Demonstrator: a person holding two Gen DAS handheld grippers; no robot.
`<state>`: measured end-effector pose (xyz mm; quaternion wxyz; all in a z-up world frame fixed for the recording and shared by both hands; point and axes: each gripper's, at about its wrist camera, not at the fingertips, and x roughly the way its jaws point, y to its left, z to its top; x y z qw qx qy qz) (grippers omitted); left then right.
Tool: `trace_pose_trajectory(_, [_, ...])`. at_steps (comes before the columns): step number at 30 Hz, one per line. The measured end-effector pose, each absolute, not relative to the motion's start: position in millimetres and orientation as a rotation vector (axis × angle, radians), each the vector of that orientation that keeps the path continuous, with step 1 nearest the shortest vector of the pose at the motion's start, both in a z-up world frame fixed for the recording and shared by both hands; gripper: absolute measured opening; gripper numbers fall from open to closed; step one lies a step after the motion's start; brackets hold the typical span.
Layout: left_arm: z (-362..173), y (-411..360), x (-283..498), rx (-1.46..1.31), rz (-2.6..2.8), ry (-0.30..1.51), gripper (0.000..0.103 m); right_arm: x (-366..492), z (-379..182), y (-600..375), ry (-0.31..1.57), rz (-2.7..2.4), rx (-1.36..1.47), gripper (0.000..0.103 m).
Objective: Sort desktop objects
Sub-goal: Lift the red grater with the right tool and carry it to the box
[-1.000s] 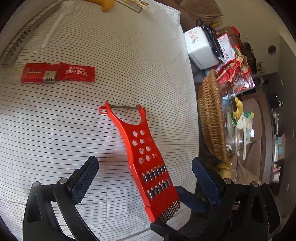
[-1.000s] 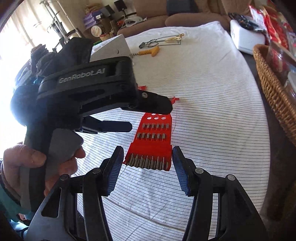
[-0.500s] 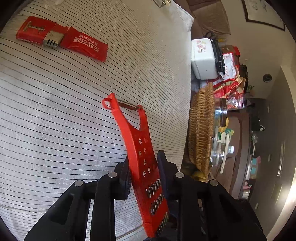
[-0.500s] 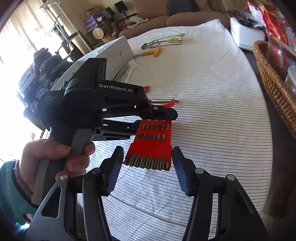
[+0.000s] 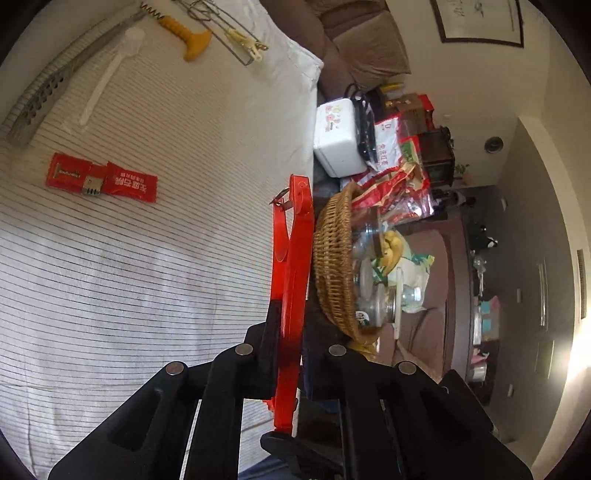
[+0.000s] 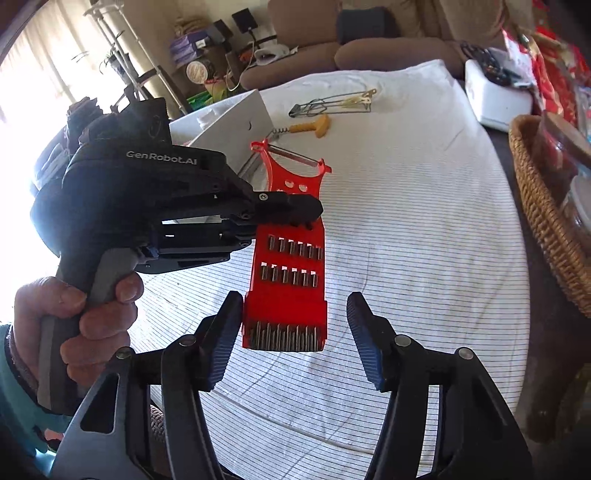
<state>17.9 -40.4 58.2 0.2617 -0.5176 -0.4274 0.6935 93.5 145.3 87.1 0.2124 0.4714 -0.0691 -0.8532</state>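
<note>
A red plastic grater with a peeler blade at its far end [image 5: 293,266] is clamped edge-on in my left gripper [image 5: 291,332], lifted off the striped cloth. In the right wrist view the grater [image 6: 290,266] hangs face-on from the left gripper [image 6: 295,214], above the table. My right gripper [image 6: 295,339] is open, its blue pads on either side of the grater's toothed lower end, the left pad close to its edge.
On the cloth lie red sachets [image 5: 101,179], metal tongs [image 5: 55,81], a white spoon [image 5: 107,74], a yellow-handled corkscrew [image 5: 184,33] and a wire clip tool [image 6: 332,101]. A white box [image 6: 232,125] stands left. A wicker basket [image 5: 332,266] with jars sits off the table's right edge.
My left gripper closed on the grater, lifted it off the cloth and turned it upright. The right gripper stayed open just below the grater's toothed end.
</note>
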Motion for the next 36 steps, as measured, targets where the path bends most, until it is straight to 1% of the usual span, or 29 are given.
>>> trace_pose_trajectory(3, [83.5, -57.1, 20.7, -1.335, 1.878, -1.155, 0.007, 86.3, 104.0, 136.4, -0.164, -2.362, 1.283, 0.074])
trace_pose_trajectory(5, [99.5, -72.6, 23.3, -1.29, 1.889, -1.161, 0.007, 80.9, 118.1, 126.6, -0.135, -2.344, 1.257, 0.078])
trace_pose_trajectory(12, [147.0, -142.5, 33.7, -1.138, 1.933, -1.207, 0.007, 58.7, 165.1, 61.5, -0.047, -2.236, 1.181, 0.078])
trace_pose_trajectory(13, [152.9, -155.8, 35.9, -1.113, 1.943, -1.217, 0.007, 54.9, 170.6, 50.2, -0.048, -2.215, 1.17, 0.077])
trace_pose_trajectory(14, [158.9, -169.5, 38.7, -1.087, 1.961, -1.224, 0.008, 51.3, 176.6, 38.3, -0.038, -2.198, 1.156, 0.066])
trace_pose_trajectory(15, [164.6, -183.8, 40.2, -1.067, 1.978, -1.228, 0.008, 47.6, 181.5, 24.6, -0.023, -2.165, 1.149, 0.05])
trace_pose_trajectory(16, [169.3, -198.4, 41.5, -1.047, 1.989, -1.236, 0.008, 43.3, 185.8, 9.6, -0.007, -2.135, 1.147, 0.048])
trace_pose_trajectory(21, [186.2, -275.0, 46.6, -0.978, 2.081, -1.251, 0.008, 22.7, 208.5, -68.9, 0.117, -2.069, 1.1, 0.048])
trace_pose_trajectory(27, [190.0, -362.2, 39.1, -0.985, 2.211, -1.271, 0.008, -8.9, 215.0, -167.8, 0.236, -1.993, 1.063, 0.048])
trace_pose_trajectory(30, [185.0, -402.4, 32.9, -1.014, 2.271, -1.279, 0.009, -26.3, 210.7, -211.9, 0.271, -1.952, 1.052, 0.048])
trace_pose_trajectory(36, [150.2, -463.3, 20.5, -1.065, 2.307, -1.36, 0.011, -58.1, 185.4, -282.8, 0.34, -1.848, 1.066, 0.048])
